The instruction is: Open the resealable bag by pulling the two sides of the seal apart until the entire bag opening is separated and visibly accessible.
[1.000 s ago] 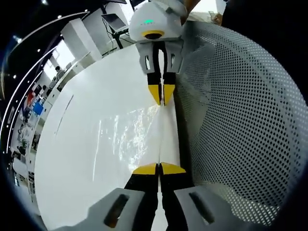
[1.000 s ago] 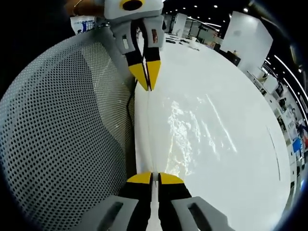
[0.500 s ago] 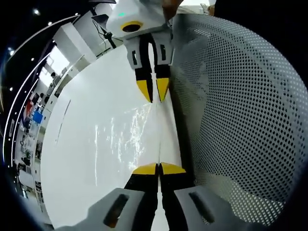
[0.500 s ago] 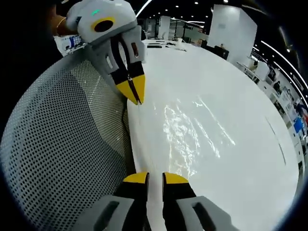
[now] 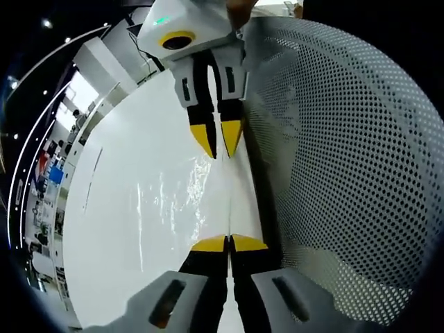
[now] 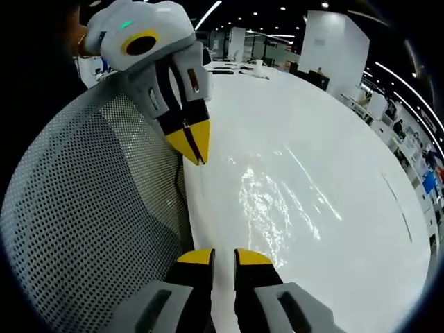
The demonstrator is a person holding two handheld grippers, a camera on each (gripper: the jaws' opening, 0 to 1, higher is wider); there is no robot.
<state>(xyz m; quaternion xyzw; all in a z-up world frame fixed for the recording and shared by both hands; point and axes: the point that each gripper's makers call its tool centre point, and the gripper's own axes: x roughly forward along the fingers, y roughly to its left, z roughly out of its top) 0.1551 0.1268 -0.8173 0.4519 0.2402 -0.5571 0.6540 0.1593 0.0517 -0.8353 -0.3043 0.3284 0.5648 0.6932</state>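
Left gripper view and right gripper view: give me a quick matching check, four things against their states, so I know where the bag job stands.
Things:
1. left gripper
2. right gripper
3. resealable bag
4. mesh chair back

States:
A. perforated, beside the white table
B. jaws apart
C. clear and crinkled, lying on the table
D. jaws shut on the bag's edge

Pairs: 1-D, 2-B, 3-C, 4-A

Legible markings: none.
No text, label, brand, number or sign can be read in either gripper view; the coloured items far out past the table edge are too small and blurred to make out any lettering.
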